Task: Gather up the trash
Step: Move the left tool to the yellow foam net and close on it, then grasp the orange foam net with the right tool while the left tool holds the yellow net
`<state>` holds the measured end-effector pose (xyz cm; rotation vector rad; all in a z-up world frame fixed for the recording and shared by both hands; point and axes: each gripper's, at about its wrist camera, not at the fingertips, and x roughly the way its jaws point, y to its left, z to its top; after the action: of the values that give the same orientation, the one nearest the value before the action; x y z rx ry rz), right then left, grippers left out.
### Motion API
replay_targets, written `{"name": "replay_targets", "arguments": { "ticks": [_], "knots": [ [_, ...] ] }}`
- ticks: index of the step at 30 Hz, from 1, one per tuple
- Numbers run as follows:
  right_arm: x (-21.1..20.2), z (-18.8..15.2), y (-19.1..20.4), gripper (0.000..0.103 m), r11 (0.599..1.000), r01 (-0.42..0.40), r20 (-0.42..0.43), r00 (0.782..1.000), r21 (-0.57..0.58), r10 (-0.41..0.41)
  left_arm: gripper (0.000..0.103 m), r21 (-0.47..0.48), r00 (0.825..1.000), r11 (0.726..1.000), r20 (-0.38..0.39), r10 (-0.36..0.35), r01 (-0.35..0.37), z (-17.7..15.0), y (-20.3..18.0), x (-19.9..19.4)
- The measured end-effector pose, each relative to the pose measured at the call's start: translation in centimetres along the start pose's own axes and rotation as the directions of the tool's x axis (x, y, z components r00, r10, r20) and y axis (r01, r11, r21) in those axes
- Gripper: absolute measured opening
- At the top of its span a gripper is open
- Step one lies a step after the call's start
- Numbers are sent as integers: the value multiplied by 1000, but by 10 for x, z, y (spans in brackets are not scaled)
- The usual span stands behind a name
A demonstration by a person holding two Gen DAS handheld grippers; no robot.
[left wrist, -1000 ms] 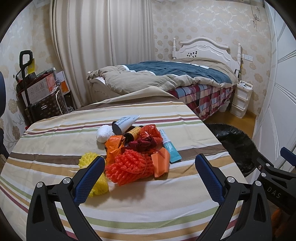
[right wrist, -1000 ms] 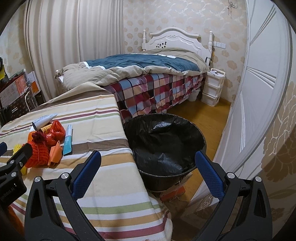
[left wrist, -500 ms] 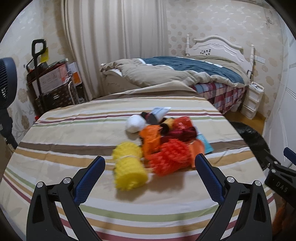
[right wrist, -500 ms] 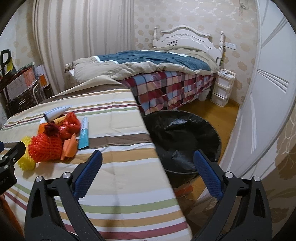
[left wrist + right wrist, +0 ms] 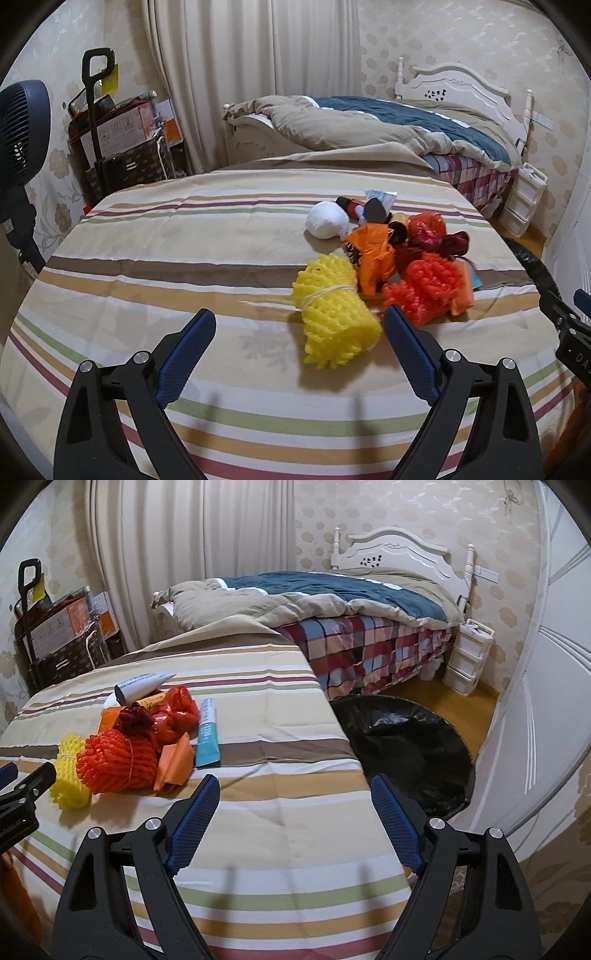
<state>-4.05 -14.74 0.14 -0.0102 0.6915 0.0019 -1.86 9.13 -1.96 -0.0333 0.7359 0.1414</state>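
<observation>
Bin (image 5: pixel 413 746) stood on the wood floor just beside the table's right edge, lined with a black bag; nothing could be made out inside the liner but its own folds. In the left view only its rim showed at the right margin.

Trash lay heaped on the striped cloth (image 5: pixel 166 266), right of centre. Yellow foam net (image 5: pixel 334 317), tied with string, nearest the left gripper (image 5: pixel 299 328). Red net (image 5: pixel 430 288) just beside it, touching. Orange wrapper (image 5: pixel 373 254) behind the two. White ball (image 5: pixel 327 220) at the far side, next to a tube (image 5: pixel 142 685) with a dark cap. Teal tube (image 5: pixel 207 734) lay flat on the heap's bin side. Red crumpled bag (image 5: pixel 177 710) in the middle of the pile.

Left gripper's jaws stood wide and had just been closing a little; nothing between the pads, the yellow net lying ahead of and between the tips, not touched. Right gripper (image 5: pixel 293 801) also spread, jaws just closing some, empty, over bare cloth between the heap and the bin.

Bed (image 5: pixel 332 605) with rumpled duvet beyond the table. Fan (image 5: pixel 22 122) and a cart of boxes (image 5: pixel 122 144) at far left. Drawer unit (image 5: pixel 467 657) by the bed.
</observation>
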Motion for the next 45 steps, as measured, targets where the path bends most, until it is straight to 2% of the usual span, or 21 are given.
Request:
{"name": "replay_targets", "arguments": {
  "ticks": [9,12,14,16,20,26,32,40,45],
  "knots": [
    [7,1,13,82,1000,-11,-19,1000,-21,10,91,21,999,1000,-38,14,-13,7,-1,22],
    [8,1,14,82,1000,-12,-22,1000,-26,12,82,22,998,999,-54,-29,30,5,0,25],
    [8,1,16,82,999,-14,-24,1000,-29,13,71,23,996,998,-61,-63,65,3,0,25],
    [9,1,19,82,999,-16,-26,1000,-35,15,65,25,993,995,-71,-91,93,2,0,26],
    [7,2,25,82,998,-26,-24,999,-50,25,47,30,985,987,-75,-154,156,0,-2,26],
    [2,2,38,82,996,-47,-18,999,-76,46,43,22,982,984,-68,-175,177,0,1,22],
    [-3,3,58,82,991,-82,-17,997,-108,80,43,-12,986,988,-52,-155,155,1,22,12],
    [-6,5,96,82,973,-159,-28,987,-165,157,43,-36,998,997,-17,-66,65,0,61,1],
    [-4,5,122,84,961,-175,-24,984,-215,174,43,-51,1000,998,-7,-22,21,-2,81,2]
  ]
}}
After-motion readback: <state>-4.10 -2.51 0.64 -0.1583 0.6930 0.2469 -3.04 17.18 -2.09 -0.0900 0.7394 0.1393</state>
